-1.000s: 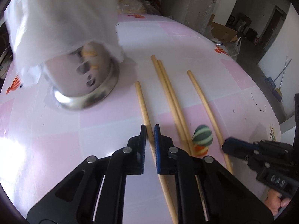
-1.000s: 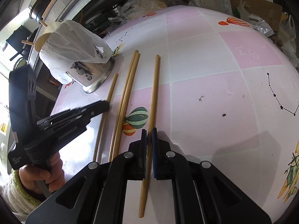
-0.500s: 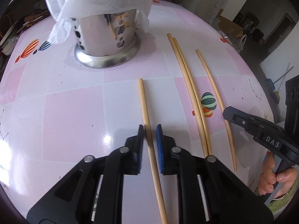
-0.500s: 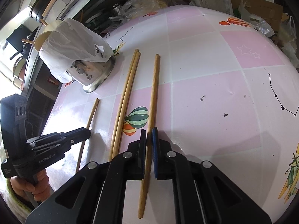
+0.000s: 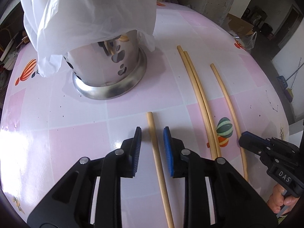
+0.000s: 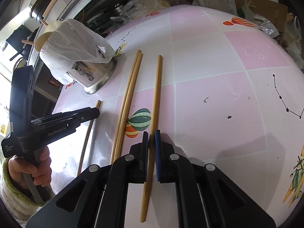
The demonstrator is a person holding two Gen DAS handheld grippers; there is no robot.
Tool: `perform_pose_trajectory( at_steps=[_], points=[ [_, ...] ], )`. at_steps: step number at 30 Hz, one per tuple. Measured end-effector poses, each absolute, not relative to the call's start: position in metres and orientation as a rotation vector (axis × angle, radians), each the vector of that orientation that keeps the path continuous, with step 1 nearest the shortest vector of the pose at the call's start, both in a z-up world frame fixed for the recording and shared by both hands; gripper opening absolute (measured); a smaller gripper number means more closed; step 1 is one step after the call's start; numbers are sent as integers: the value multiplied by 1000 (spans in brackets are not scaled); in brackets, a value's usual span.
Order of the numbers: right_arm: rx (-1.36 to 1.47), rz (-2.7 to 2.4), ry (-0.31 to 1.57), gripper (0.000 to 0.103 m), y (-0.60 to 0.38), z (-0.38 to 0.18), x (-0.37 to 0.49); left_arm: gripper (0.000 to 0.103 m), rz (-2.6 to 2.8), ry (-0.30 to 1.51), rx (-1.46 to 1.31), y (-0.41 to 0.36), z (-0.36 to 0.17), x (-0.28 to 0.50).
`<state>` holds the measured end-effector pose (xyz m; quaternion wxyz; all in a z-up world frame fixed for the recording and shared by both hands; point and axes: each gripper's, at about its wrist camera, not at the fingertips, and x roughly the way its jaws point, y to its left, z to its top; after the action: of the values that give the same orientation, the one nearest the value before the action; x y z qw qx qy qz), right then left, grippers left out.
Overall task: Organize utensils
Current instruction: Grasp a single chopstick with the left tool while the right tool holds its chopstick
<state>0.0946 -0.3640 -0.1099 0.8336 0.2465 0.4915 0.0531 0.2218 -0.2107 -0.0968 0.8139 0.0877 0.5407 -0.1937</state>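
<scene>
Left wrist: chopstick point(image 5: 158, 163) lengthwise between opening jaws

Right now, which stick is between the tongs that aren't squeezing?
Start at the shiny metal holder under the white plastic bag on the pink table. Nearest its base lies one chopstick, alone, apart from the touching pair, between the opening left tongs.
</scene>
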Motion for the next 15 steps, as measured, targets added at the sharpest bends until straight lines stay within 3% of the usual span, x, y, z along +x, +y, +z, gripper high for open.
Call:
perform_pose_trajectory(
  at_steps=[9,15],
  points=[
    [522,112,1040,7,-364,-110,95,7,-326,1096,227,-217,-99,217],
    [511,107,1039,7,-363,-110,95,6,-301,1075,189,-212,-99,213]
  ],
)
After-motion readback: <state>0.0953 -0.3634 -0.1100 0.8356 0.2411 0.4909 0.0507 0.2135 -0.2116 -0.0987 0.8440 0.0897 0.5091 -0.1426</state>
